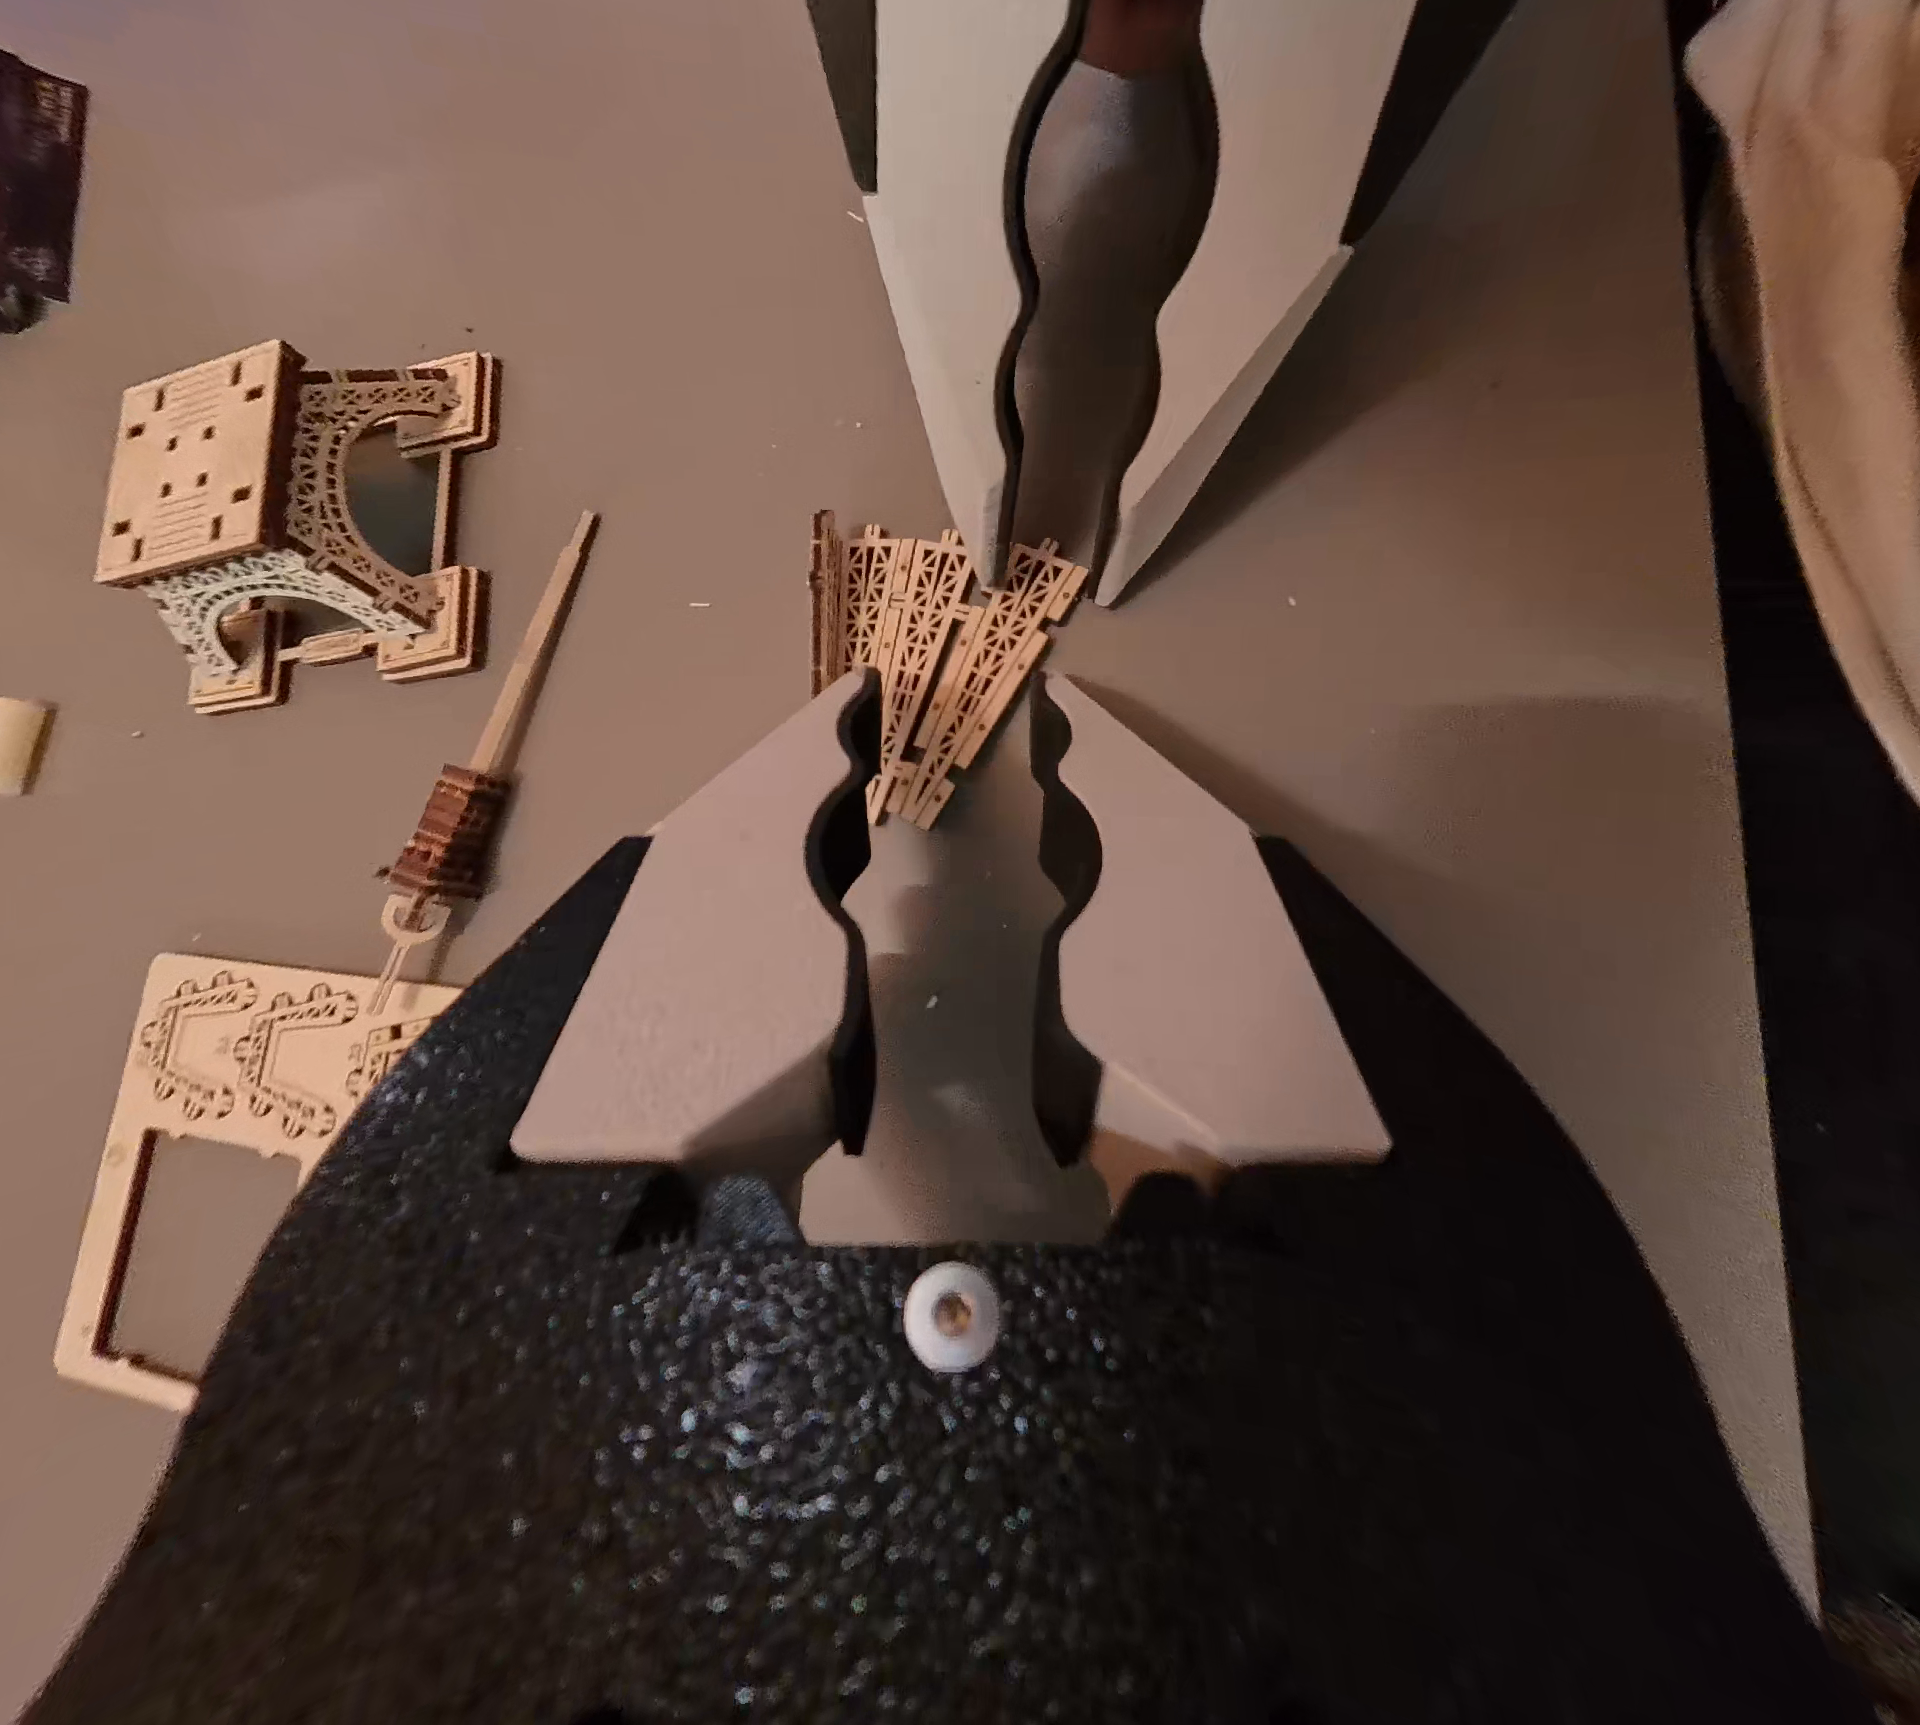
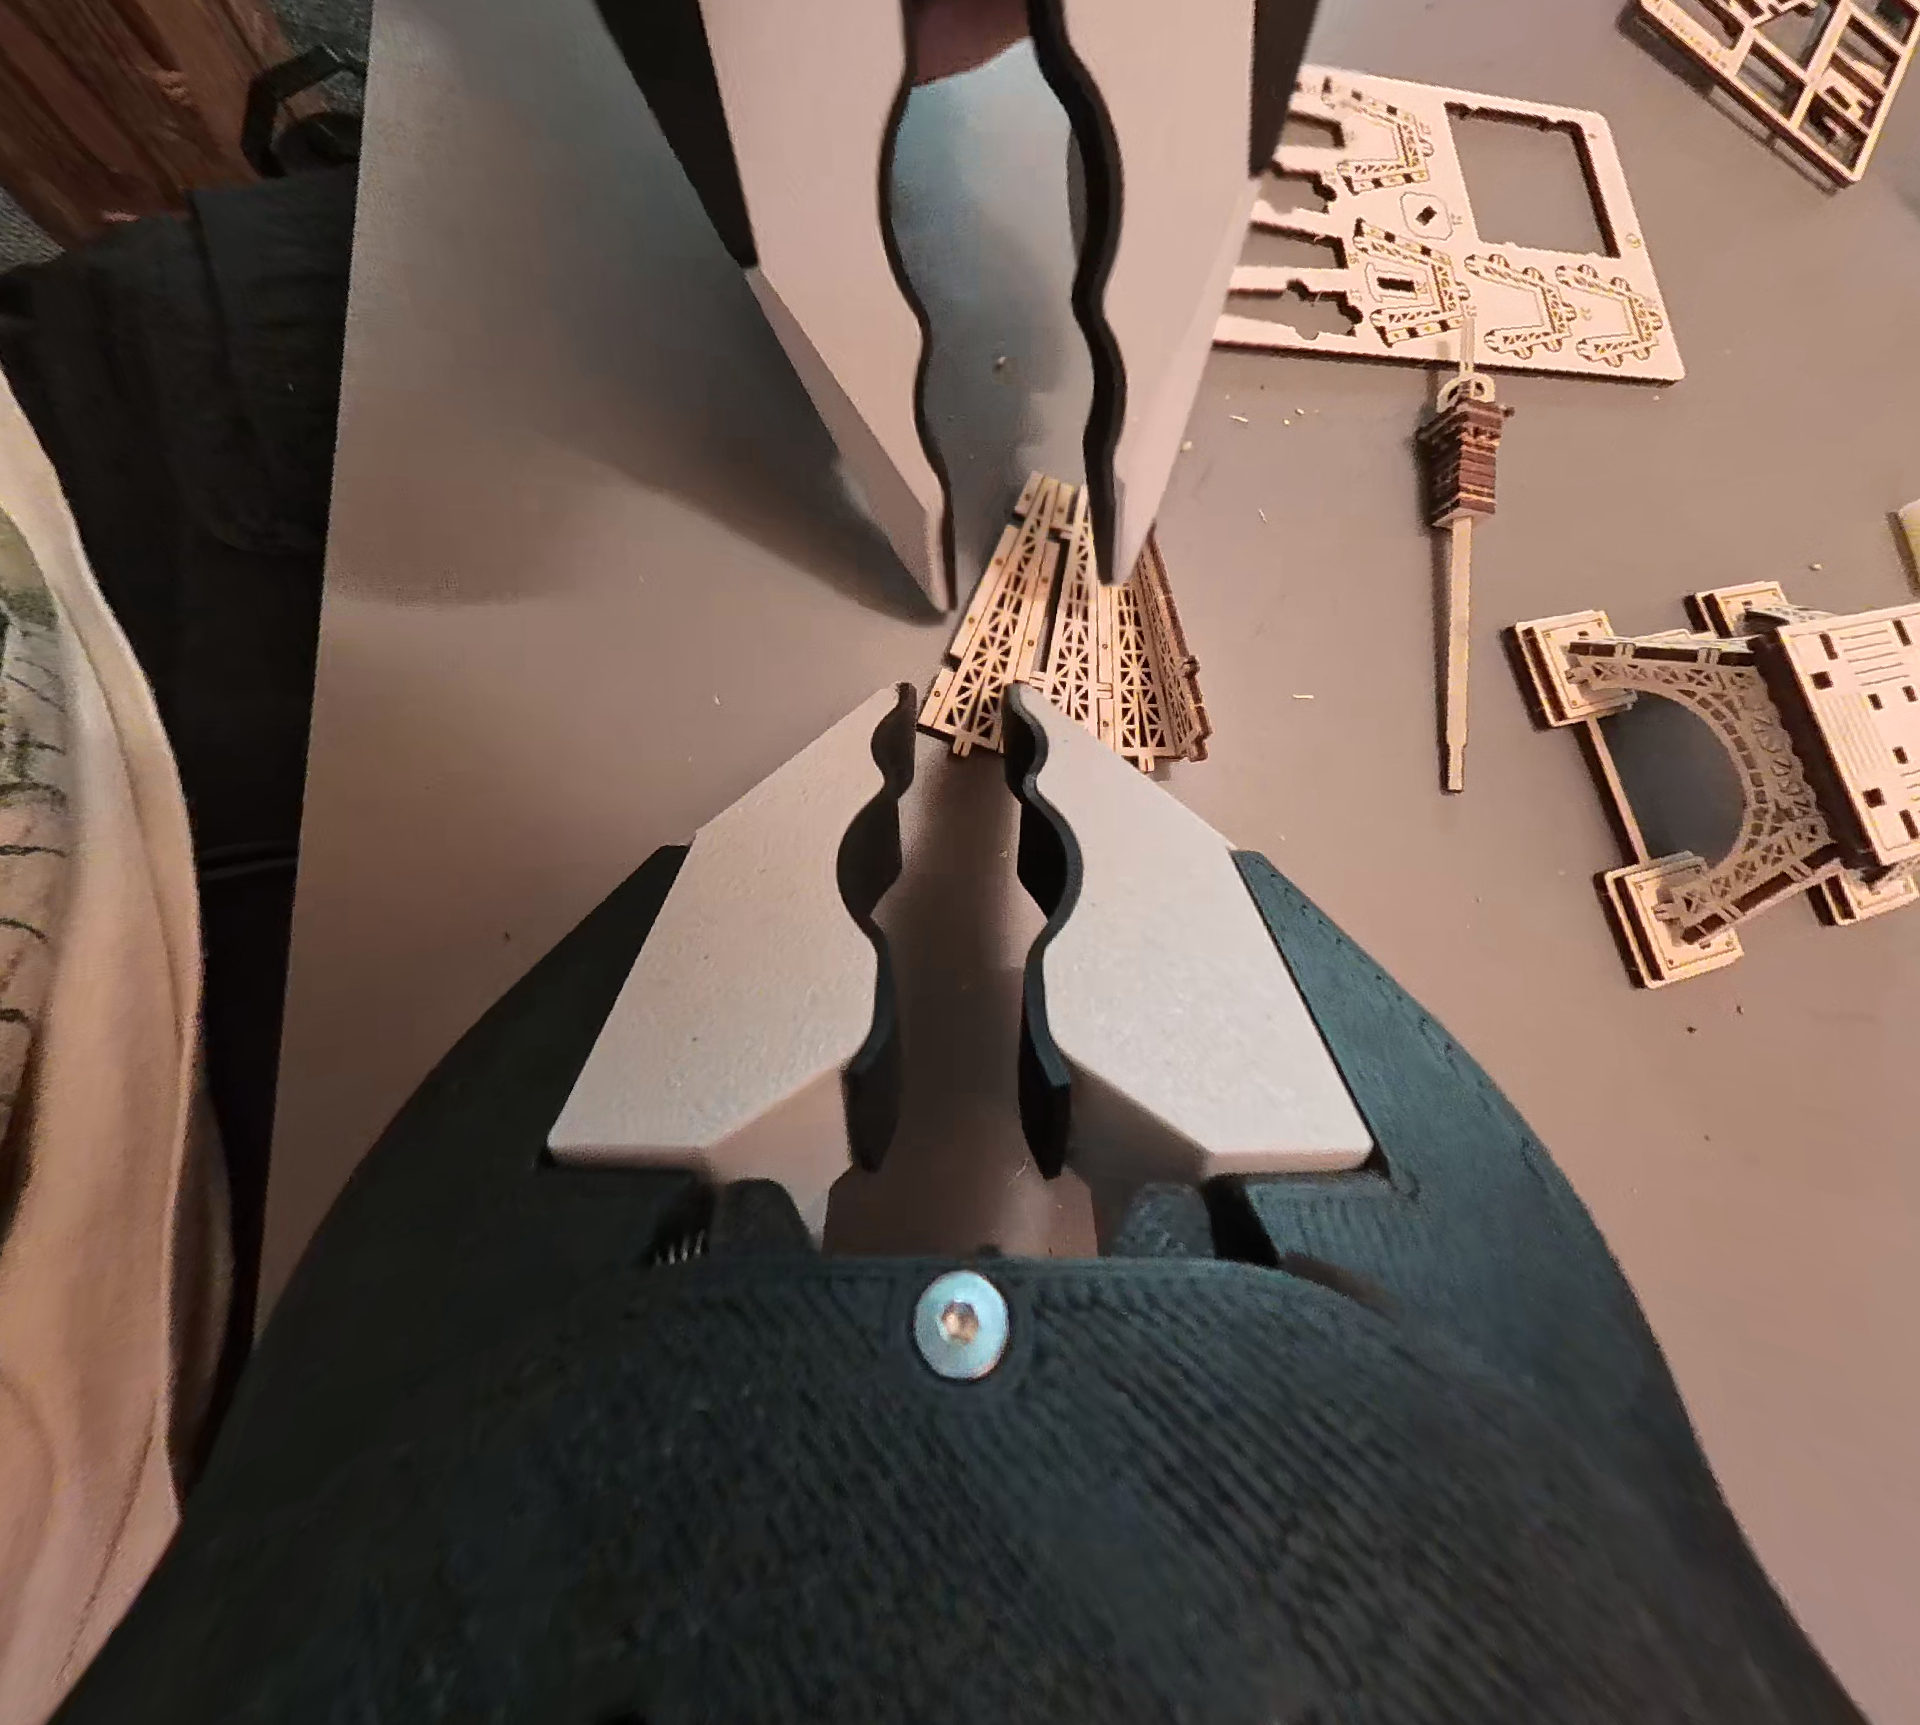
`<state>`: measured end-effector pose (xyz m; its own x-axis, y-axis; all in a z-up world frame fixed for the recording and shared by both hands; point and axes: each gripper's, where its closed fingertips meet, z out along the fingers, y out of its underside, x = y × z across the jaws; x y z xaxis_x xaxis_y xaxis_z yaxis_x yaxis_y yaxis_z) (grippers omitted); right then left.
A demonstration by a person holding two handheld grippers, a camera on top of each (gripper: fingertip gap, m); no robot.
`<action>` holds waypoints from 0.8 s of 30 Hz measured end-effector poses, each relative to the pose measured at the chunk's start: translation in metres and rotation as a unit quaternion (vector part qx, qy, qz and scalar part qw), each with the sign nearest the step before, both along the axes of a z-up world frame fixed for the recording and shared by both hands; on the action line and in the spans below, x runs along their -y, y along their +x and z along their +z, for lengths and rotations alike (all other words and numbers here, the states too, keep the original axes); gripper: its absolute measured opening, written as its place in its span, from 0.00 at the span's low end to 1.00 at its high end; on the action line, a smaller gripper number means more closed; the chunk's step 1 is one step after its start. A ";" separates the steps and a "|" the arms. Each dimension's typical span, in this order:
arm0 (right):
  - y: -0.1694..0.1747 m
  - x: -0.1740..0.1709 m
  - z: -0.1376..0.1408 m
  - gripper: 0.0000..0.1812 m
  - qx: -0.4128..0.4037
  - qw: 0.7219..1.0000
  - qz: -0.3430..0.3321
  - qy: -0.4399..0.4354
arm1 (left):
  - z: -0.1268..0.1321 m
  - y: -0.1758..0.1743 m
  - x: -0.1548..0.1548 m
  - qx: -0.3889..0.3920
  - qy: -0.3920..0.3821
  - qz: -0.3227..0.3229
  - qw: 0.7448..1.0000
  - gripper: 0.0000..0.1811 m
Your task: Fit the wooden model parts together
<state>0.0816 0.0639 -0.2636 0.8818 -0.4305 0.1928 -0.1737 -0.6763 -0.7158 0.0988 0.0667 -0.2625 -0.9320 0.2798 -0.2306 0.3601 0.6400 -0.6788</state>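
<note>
where it lies flat, lattice piece (image 1: 940,652) looks pale.

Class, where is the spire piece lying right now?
In the left wrist view the spire lies flat on the table, left of the lattice strips, between the arched base and the cut-out sheet.

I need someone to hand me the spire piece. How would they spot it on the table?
Find the arched tower base; the spire lies just beside it, near the cut-out sheet. Unlike the flat lattice panels, it is one thin stick through dark stacked discs.
</note>
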 end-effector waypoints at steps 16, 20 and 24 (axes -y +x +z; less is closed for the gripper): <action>0.007 0.007 0.003 0.11 0.022 1.000 -0.020 0.005 | 0.004 0.003 -0.001 -0.010 0.000 0.003 1.000 0.08; 0.010 0.008 0.002 0.10 0.030 0.999 -0.018 -0.010 | -0.003 0.006 -0.004 0.002 0.018 0.016 1.000 0.08; 0.009 0.006 0.002 0.08 0.031 0.999 -0.013 -0.012 | -0.003 0.003 -0.004 0.002 0.020 0.012 1.000 0.07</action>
